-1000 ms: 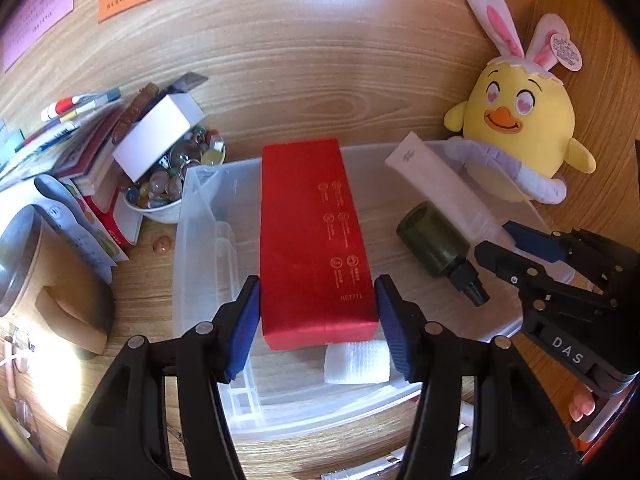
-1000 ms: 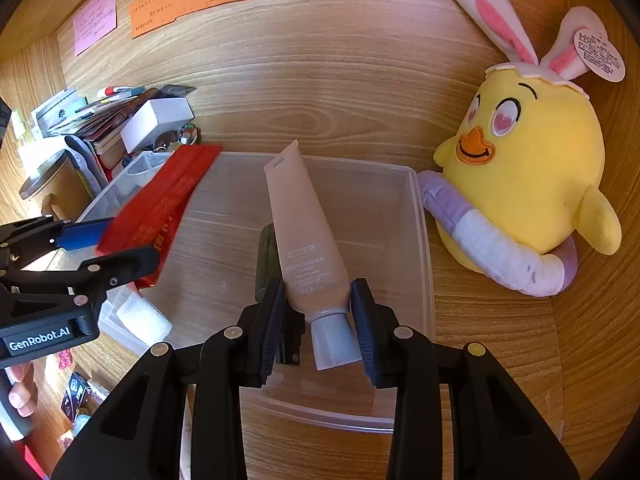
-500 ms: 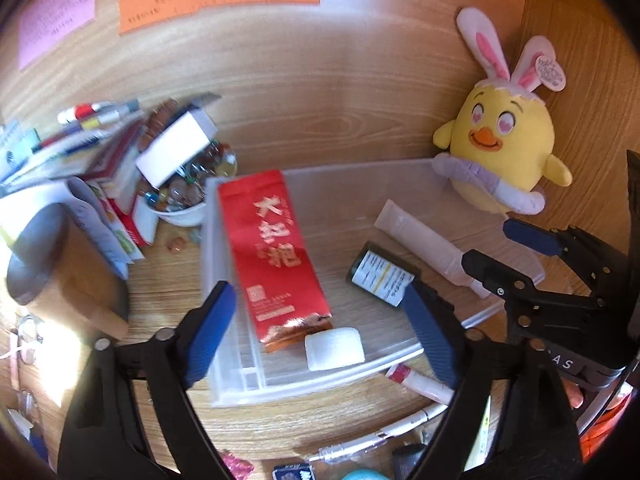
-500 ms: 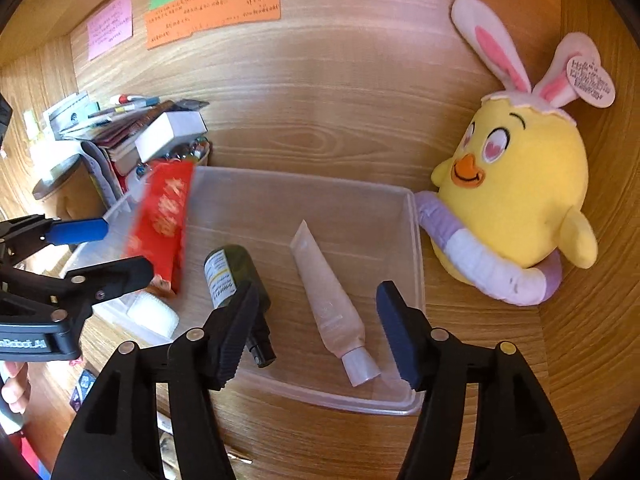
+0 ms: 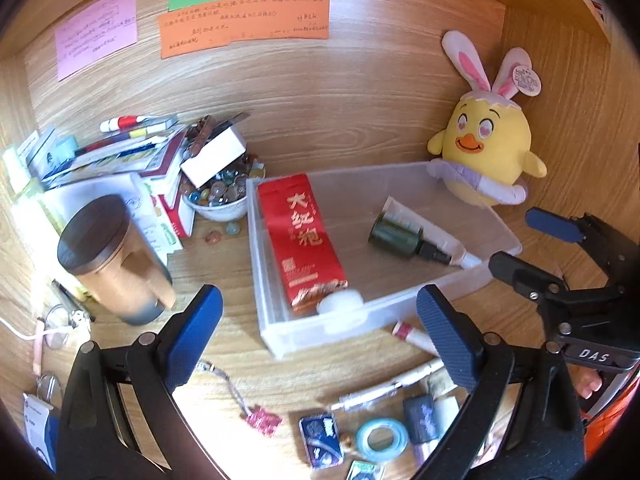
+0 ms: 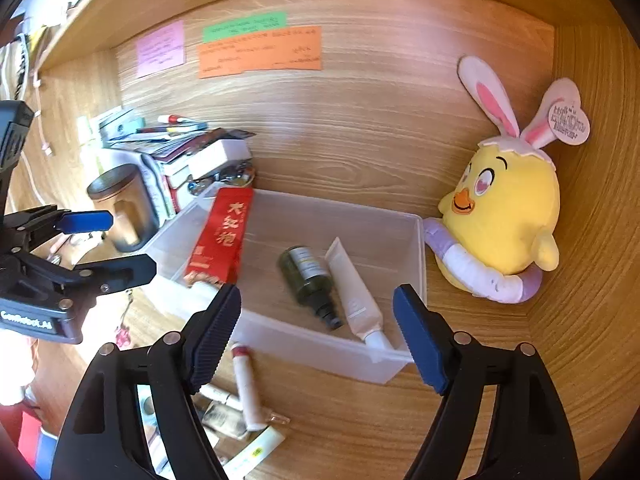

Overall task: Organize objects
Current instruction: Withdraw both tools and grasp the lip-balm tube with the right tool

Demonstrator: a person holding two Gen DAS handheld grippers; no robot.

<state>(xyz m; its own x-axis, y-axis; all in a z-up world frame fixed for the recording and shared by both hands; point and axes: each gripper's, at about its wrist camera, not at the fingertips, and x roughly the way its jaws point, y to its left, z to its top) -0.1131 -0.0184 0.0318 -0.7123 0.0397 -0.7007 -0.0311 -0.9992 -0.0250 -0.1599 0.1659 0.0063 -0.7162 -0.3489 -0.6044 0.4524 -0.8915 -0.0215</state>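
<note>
A clear plastic bin stands on the wooden desk. In it lie a red tea packet, a dark green bottle, a white tube and a small white block. My left gripper is open and empty, above the bin's near edge. My right gripper is open and empty, also in front of the bin; it shows at the right of the left wrist view.
A yellow plush chick sits right of the bin. A bowl of marbles, stacked books and a wooden-lidded cup stand left. Small items lie in front: pink lip tube, blue tape ring, pens.
Both grippers opened, let go of the red packet and the tube, and pulled back and up from the bin. The red packet now lies face up.
</note>
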